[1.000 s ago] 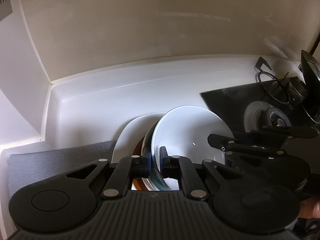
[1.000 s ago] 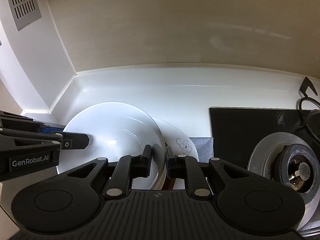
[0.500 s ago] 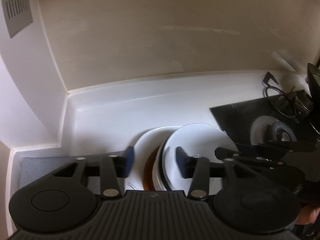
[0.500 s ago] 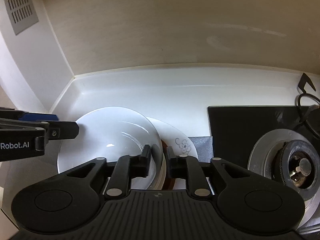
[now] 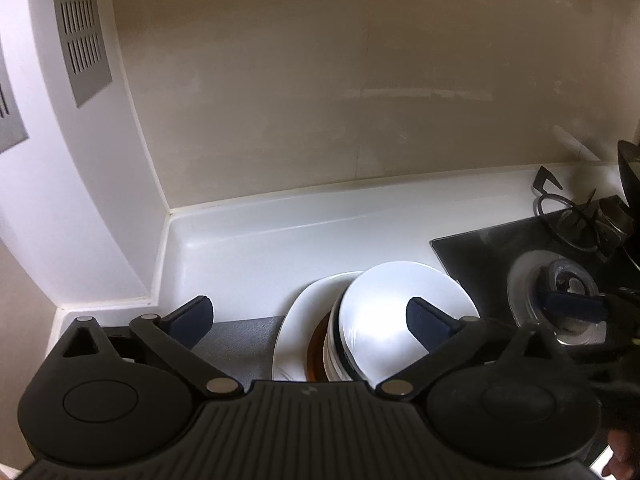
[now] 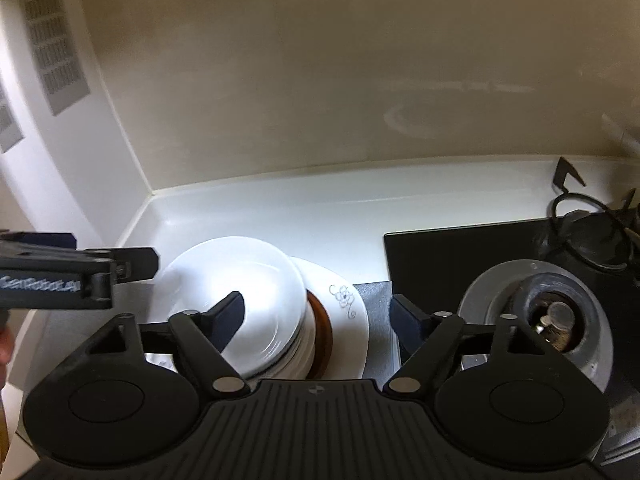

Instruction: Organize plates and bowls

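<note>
A stack of white bowls (image 5: 400, 320) stands on the white counter (image 5: 280, 240), just left of the black stove top (image 5: 500, 248). The stack sits on a brown dish (image 6: 322, 332), and that dish rests on a wide white plate (image 6: 348, 312) with a small grey flower drawn near its rim. Under the plate, a grey mat (image 5: 236, 340) covers the near part of the counter and reaches toward the stove top.

The left gripper (image 5: 310, 320) hangs above and in front of the stack, and its jaws are opening. They stand wide apart: one finger is over the mat, on the far side of the stack from the stove top, and the other is in front of the top bowl's inside. No pad presses on anything, and the stack's left edge and the plate lie in the gap between the fingers.

The right gripper (image 6: 318, 316) is on the stove-top side of the stack, and its jaws are also opening. One finger shows in front of the top bowl, the other over the mat's edge next to the stove top. The brown dish and the flowered part of the plate lie between them, not gripped.

A round burner (image 6: 552, 320) sits on the stove top, on the side away from the stack.
</note>
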A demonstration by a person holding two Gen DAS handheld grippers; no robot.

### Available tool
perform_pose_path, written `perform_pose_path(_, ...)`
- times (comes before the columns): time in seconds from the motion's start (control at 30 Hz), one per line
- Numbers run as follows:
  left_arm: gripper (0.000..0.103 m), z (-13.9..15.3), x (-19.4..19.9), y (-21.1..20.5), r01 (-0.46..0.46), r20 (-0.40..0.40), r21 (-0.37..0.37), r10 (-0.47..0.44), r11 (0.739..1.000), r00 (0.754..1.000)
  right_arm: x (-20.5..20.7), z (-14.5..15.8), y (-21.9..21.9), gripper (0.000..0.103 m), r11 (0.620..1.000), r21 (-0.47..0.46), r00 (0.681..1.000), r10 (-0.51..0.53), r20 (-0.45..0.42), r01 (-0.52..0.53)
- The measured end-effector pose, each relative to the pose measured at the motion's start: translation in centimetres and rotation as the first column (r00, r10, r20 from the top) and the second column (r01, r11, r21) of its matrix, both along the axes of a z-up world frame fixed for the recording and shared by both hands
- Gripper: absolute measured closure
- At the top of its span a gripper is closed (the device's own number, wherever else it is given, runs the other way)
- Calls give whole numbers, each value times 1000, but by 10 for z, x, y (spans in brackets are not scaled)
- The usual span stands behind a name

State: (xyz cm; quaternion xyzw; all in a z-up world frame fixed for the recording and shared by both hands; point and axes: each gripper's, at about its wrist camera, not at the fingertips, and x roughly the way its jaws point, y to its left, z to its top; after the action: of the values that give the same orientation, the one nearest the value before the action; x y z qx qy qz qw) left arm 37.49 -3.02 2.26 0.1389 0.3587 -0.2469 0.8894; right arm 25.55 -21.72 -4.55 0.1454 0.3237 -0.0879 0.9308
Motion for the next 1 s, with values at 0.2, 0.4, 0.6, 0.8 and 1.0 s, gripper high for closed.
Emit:
perform_pose_path(0.2, 0, -1, -28, 12, -16, 3, 32, 16, 999, 1000, -41, 7, 18, 11, 999, -36, 999, -3, 32, 4)
perform_pose_path(0.4, 0, -2, -65, 30, -39, 20, 53, 38, 998, 999, -88, 3, 42, 8, 998, -70, 999, 3, 51, 1)
perform_pose_path(0.6, 0, 0, -101, 47, -62, 27, 57, 61, 996, 998, -135, 2, 64, 2, 995, -99, 997, 6, 73, 2)
perform_pose_path(0.8, 0, 1, -141, 66, -113, 55, 68, 110, 991, 992, -174, 4, 75, 0, 993, -114, 994, -18, 105, 30)
perform_pose_path(1.0, 0, -2, -175, 77, -129, 56, 95, 124, 987, 991, -204, 3, 80, 0, 993, -108, 993, -23, 120, 36)
